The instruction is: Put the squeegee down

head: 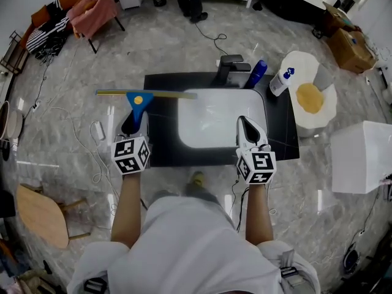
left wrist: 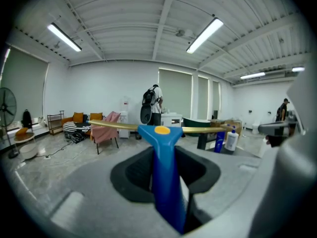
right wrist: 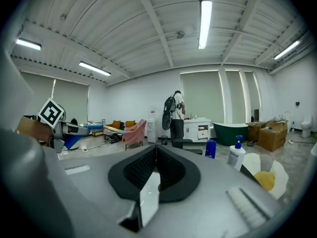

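The squeegee (head: 139, 100) has a blue handle and a long yellow blade. My left gripper (head: 135, 122) is shut on its handle and holds it level over the left side of the black counter (head: 162, 153). The blade reaches from past the counter's left edge to the rim of the white basin (head: 191, 136). In the left gripper view the blue handle of the squeegee (left wrist: 166, 167) runs up between the jaws of my left gripper (left wrist: 164, 152), with the blade lying crosswise ahead. My right gripper (head: 244, 124) hovers over the basin's right side, shut and empty, as my right gripper (right wrist: 155, 150) also shows in its own view.
A black faucet (head: 231, 66), a blue bottle (head: 256, 73) and a white pump bottle (head: 280, 81) stand at the counter's far edge. A white round stand (head: 324, 112) with a yellow cloth (head: 310, 98) is to the right, a white box (head: 362, 158) beyond it. Cables lie on the floor at left.
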Motion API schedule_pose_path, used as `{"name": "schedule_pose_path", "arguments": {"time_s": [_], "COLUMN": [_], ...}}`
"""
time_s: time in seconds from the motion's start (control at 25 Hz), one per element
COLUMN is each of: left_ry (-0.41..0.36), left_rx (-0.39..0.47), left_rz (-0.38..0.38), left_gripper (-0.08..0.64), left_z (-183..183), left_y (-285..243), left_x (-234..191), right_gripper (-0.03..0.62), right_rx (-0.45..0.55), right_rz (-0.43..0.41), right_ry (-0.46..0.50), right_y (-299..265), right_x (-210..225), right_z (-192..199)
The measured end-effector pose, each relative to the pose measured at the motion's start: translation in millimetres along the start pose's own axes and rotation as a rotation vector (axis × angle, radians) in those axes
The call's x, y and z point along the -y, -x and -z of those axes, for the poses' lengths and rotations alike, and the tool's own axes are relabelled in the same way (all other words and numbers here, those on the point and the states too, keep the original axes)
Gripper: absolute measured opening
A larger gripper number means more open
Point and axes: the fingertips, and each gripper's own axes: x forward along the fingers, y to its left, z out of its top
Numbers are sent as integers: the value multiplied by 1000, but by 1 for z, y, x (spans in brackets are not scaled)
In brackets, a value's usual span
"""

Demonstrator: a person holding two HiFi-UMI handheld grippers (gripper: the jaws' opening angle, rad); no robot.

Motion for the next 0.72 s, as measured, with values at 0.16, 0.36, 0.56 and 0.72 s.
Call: {"name": "schedule_pose_path", "arguments": {"time_s": [0.16, 0.36, 0.56, 0.72], "left_ry": [14, 29, 66, 82], "left_rx": [-13, -32, -70, -103], "left_rz": [-16, -28, -31, -25], "left_gripper": [130, 130, 130, 130], "left_z": [-1, 0, 10, 18], "left_y": [-26, -55, -87, -113], "left_x": [2, -3, -9, -9], "right_gripper": [3, 3, 3, 3], "right_rx": [-14, -28, -41, -49], "right_rz": [-31, -53, -66, -65], "right_ry": [1, 1, 0, -6], "right_y": [-27, -54, -81, -100], "right_x": [12, 19, 23, 28], "right_z": [3, 6, 8, 9]}}
